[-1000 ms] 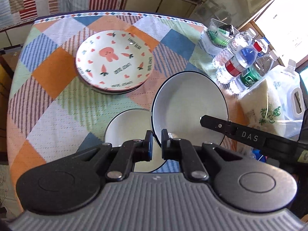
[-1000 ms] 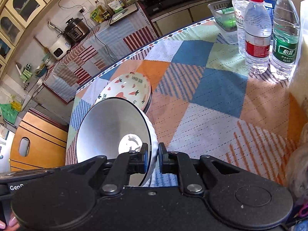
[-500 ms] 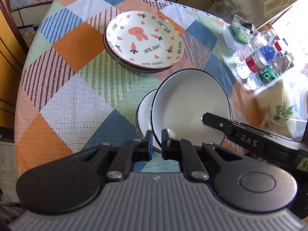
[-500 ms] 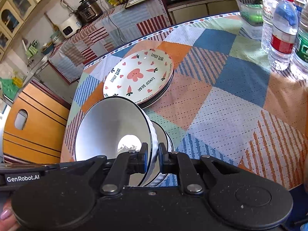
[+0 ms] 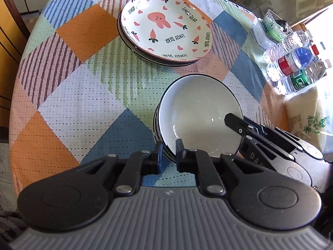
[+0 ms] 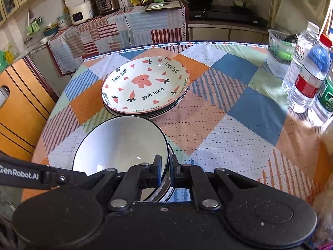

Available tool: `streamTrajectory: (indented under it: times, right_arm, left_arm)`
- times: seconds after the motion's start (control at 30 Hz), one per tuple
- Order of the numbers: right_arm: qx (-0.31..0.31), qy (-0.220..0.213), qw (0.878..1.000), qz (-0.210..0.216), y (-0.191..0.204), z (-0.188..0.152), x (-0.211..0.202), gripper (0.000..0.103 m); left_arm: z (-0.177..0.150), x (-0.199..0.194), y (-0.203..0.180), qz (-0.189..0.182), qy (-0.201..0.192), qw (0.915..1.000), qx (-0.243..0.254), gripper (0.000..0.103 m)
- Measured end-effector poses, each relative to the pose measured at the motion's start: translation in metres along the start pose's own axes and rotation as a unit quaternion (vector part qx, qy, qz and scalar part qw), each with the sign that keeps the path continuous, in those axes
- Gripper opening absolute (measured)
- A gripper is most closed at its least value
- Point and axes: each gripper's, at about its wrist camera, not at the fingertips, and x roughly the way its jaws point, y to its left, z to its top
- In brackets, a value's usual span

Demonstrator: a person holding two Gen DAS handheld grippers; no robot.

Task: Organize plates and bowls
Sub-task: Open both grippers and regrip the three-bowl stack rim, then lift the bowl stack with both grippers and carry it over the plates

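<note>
A white bowl with a black rim (image 5: pixel 197 112) (image 6: pixel 120 141) sits level on a stack of like bowls (image 5: pixel 158 137) on the checked tablecloth. My left gripper (image 5: pixel 168 148) is shut on its near rim. My right gripper (image 6: pixel 165 162) pinches the opposite rim, one finger inside and one outside, and its jaws are closing on that rim. In the left wrist view the right gripper (image 5: pixel 241 129) reaches in from the right. A stack of plates with a pink rabbit and carrots (image 5: pixel 166 33) (image 6: pixel 145 87) lies just beyond the bowls.
Several water bottles (image 5: pixel 295 62) (image 6: pixel 308 83) and a clear basket (image 5: pixel 272 27) (image 6: pixel 278 45) stand at the table's right side, with a bag of rice (image 5: pixel 308 114) nearer. A wooden cabinet (image 6: pixel 16 104) stands left of the table. The cloth left of the bowls is bare.
The bowl held tilted above the table has come down and levelled onto the stack of bowls. Both grippers sank with it and kept their hold on the rim.
</note>
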Motion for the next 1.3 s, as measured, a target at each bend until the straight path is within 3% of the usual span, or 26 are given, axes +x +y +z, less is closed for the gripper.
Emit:
streamTrajectory:
  times: [0.2,0.27,0.37,0.53,0.7,0.8,0.87,1.0,1.1,1.23,1.3]
  right_arm:
    - [-0.059,-0.021,0.998,-0.030,0.011,-0.005,0.001,0.011]
    - [-0.069,-0.031,0.997,-0.032,0.013,-0.008,0.000,0.016]
    - [-0.057,-0.038,0.998,-0.013,0.009,-0.012,-0.003,0.023]
    - [-0.057,-0.064,0.996,0.021,-0.001,-0.022,-0.021,0.023]
    - [-0.081,-0.094,0.990,0.061,-0.009,-0.037,-0.043,0.032]
    - [-0.091,-0.108,0.987,0.078,-0.012,-0.047,-0.051,0.049]
    - [-0.095,-0.117,0.983,0.101,-0.012,-0.055,-0.054,0.066]
    - [-0.107,-0.118,0.981,0.110,-0.008,-0.073,-0.044,0.069]
    - [-0.109,-0.109,0.982,0.110,-0.004,-0.082,-0.028,0.073]
    - [-0.108,-0.087,0.984,0.108,0.000,-0.091,-0.006,0.090]
    - [-0.115,-0.094,0.984,0.096,0.003,-0.098,0.001,0.091]
  left_arm:
    - [-0.001,0.011,-0.001,-0.005,0.010,0.9999,-0.003,0.011]
    - [-0.002,0.011,-0.001,-0.005,0.008,1.0000,-0.001,0.011]
    - [-0.004,0.009,0.002,-0.014,0.000,0.9999,-0.003,0.012]
    - [-0.008,0.002,0.008,-0.042,-0.015,0.9989,0.014,0.014]
    - [-0.013,-0.012,0.010,-0.060,-0.041,0.9969,0.031,0.019]
    - [-0.011,-0.021,0.019,-0.065,-0.070,0.9954,-0.004,0.020]
    - [-0.007,-0.024,0.027,-0.071,-0.086,0.9933,-0.030,0.025]
    - [-0.004,-0.023,0.035,-0.077,-0.092,0.9923,-0.033,0.027]
    - [-0.002,-0.018,0.039,-0.088,-0.084,0.9918,-0.038,0.036]
    - [-0.001,-0.009,0.041,-0.082,-0.080,0.9928,-0.036,0.041]
    - [-0.001,-0.003,0.043,-0.078,-0.075,0.9932,-0.042,0.042]
